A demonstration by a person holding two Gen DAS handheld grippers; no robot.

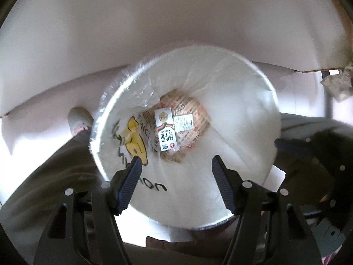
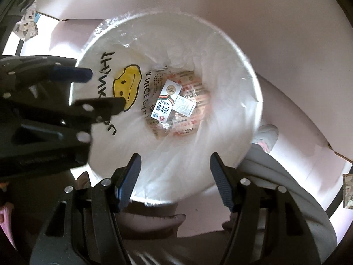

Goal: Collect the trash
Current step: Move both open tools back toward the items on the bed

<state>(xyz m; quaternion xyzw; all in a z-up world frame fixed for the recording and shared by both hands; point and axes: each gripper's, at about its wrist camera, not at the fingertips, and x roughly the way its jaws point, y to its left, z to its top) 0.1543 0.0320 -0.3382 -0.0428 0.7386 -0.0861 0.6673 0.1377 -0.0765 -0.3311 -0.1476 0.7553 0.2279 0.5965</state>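
A: What lies at the bottom of the bin?

B: A small milk carton (image 1: 165, 130), white with a gold seal and blue characters, rests on a printed paper wrapper (image 1: 189, 130) marked in red. Both sit at the very bottom of a round white trash bin (image 1: 253, 101), seen from straight above.

A: And the lining?

B: A white plastic bag (image 1: 238, 145) lines the bin, its clear edge folded over the rim. A yellow smiley face (image 1: 134, 141) and black lettering show on the bag's inner wall, beside the carton.

A: Where are the claws?

B: The left claw (image 1: 176, 161) hangs above the bin's mouth, fingers apart, nothing between them. The right claw (image 2: 173, 156) hangs likewise over the opening, also spread and empty. The right wrist view catches the left claw from the side at the bin's rim, near the smiley face, one blue pad (image 2: 72, 72) showing.

A: Anything touching the trash?

B: No. The carton and wrapper lie well below both claws, apart from them.

A: Beyond the bin?

B: The bin stands on a pale floor (image 1: 154, 33). The person's shoe (image 2: 265, 138) and grey trouser leg (image 2: 275, 176) show just beside the rim. A dark metal leg (image 1: 328, 97) and a scrap of patterned material (image 1: 337, 84) appear at the edge of the left view.
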